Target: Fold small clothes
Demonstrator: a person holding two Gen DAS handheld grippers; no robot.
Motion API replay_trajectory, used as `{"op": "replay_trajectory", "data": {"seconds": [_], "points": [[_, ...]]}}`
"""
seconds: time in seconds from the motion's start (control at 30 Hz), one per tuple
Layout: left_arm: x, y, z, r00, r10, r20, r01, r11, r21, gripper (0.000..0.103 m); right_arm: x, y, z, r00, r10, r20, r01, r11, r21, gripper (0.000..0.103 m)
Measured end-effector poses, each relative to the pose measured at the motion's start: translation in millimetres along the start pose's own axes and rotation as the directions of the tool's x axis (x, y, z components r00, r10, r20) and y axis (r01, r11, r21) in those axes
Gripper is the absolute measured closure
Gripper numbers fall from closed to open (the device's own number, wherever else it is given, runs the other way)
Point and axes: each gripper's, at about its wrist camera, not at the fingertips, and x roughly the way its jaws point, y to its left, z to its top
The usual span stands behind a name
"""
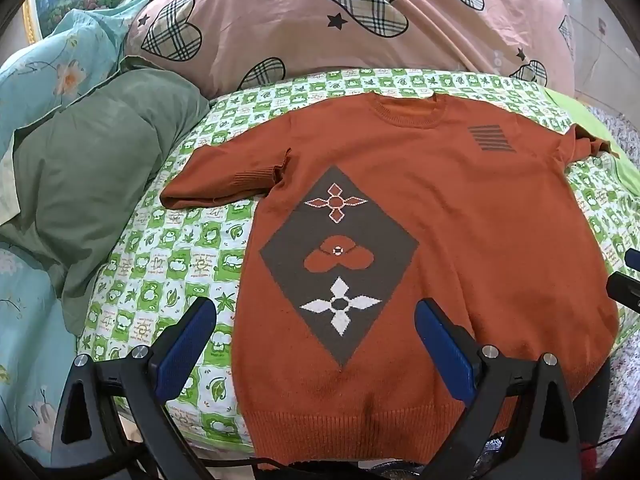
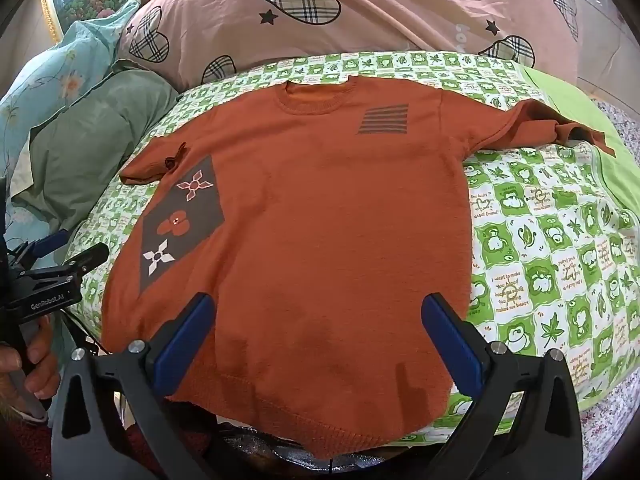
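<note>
Left wrist view: an orange sweater lies flat and face up in the middle of the frame, on a green and white checked sheet. Its neck hole is at the top of the frame and its ribbed bottom edge is at the bottom. A gray diamond patch with three flower shapes sits left of the middle. A little block of gray stripes is at the upper right. One short sleeve sticks out to the left, with its cuff partly flipped up.

The left gripper is at the bottom of the frame. Its two blue fingers are spread wide apart and hold nothing. One finger is over the sheet, just beside the sweater's left edge. The other is over the sweater.

A pink quilt with checked hearts fills the top of the frame. A green pillow is at the left.

Right wrist view: the same sweater fills the middle. Its other sleeve reaches to the upper right and looks bunched at the end. The right gripper is at the bottom of the frame, with fingers spread wide and nothing between them. Both fingers are over the lower part of the sweater. At the far left a hand holds the black handle of the left gripper.
</note>
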Motion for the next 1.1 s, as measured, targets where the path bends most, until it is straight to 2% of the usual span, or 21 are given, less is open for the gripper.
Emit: {"op": "replay_trajectory", "data": {"seconds": [0.93,1.1], "points": [[-0.9,0.7,3.0,1.000,-0.002,0.007,0.002,1.000,-0.009,0.003,-1.1,2.1,3.5,1.000,0.006,0.002,-0.006,1.000,0.007,0.000],[9.2,-0.2,4.8,1.000,-0.004,-0.023,0.004,1.000,-0.002,0.003,1.6,-8.1,8.3,1.000,0.004,0.002,-0.004,1.000,0.031,0.000]]}}
